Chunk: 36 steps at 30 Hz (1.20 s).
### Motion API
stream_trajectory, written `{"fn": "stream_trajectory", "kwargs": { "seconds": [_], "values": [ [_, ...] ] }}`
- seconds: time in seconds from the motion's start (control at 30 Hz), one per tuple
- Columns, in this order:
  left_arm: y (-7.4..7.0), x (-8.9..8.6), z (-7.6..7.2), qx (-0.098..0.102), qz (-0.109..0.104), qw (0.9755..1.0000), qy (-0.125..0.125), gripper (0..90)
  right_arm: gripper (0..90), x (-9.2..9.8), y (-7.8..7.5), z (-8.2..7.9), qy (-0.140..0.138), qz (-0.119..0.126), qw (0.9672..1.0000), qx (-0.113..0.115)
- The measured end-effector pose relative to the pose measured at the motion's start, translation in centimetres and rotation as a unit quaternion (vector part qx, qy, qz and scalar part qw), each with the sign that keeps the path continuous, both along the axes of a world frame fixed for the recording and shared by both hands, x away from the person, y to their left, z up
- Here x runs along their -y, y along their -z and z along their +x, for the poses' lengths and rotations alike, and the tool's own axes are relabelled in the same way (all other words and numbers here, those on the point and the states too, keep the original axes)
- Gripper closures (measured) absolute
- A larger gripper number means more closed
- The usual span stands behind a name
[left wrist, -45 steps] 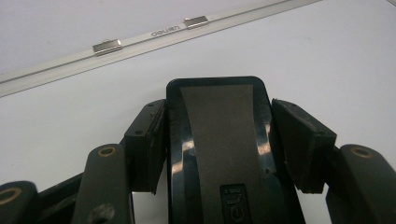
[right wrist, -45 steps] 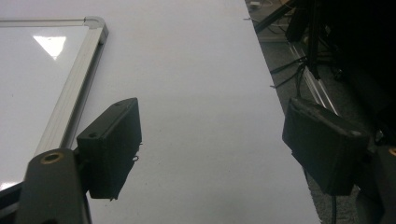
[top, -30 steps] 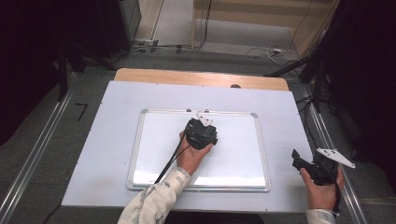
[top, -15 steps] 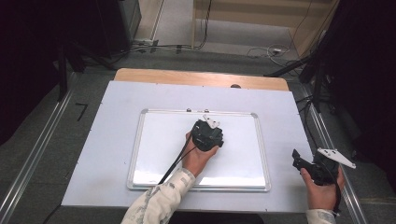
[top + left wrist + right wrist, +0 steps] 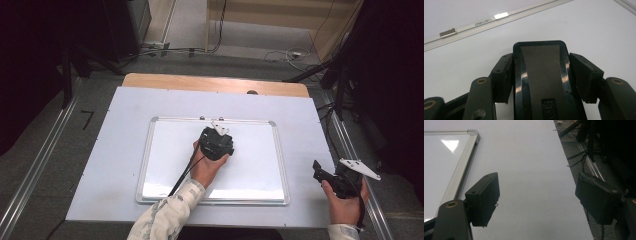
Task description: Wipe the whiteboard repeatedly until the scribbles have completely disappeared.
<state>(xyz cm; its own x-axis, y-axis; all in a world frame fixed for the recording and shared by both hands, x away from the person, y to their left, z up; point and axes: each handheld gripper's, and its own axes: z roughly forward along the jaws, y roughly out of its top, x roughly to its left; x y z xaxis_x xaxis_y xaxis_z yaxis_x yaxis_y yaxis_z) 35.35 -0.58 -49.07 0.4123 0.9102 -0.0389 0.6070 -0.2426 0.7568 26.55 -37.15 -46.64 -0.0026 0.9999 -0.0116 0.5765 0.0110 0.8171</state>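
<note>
A white whiteboard point(image 5: 165, 165) with a silver frame lies flat on the table. My left gripper point(image 5: 215, 133) is over the board's upper middle. Its jaws are shut on a black eraser point(image 5: 541, 75) with a grey felt strip, which points toward the board's top rail point(image 5: 486, 21). In the left gripper view the gripper point(image 5: 541, 65) clamps the eraser from both sides, low over the white surface. My right gripper point(image 5: 320, 172) is held at the table's right front edge. It stands open point(image 5: 536, 195) with nothing between its pads, over bare table beside the board's corner point(image 5: 472, 133).
The pale table top point(image 5: 125, 110) has a wooden strip point(image 5: 215, 84) along its far edge. Metal rails point(image 5: 45, 165) run along the floor at both sides. Dark stands and cables point(image 5: 345, 80) crowd the right. The table's right edge point(image 5: 571, 185) drops off close to my right gripper.
My left gripper slid the eraser a little to the right across the board, then back left. The right gripper has stayed where it was.
</note>
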Motion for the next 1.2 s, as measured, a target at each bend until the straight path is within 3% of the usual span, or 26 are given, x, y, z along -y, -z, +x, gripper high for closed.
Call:
{"fn": "stream_trajectory", "kwargs": {
  "seconds": [0.83,1.2],
  "values": [
    [0.1,-6.4,-0.1,-0.001,-0.01,0.9984,-0.056,39.8,18.6,-0.1,0.0,-0.1,0.002,-0.001,1.0,-0.001],
    [0.1,-5.0,0.3,0.002,-0.003,0.9985,-0.054,39.8,18.6,-0.2,0.0,0.0,0.002,-0.001,1.0,-0.002]
  ]
}}
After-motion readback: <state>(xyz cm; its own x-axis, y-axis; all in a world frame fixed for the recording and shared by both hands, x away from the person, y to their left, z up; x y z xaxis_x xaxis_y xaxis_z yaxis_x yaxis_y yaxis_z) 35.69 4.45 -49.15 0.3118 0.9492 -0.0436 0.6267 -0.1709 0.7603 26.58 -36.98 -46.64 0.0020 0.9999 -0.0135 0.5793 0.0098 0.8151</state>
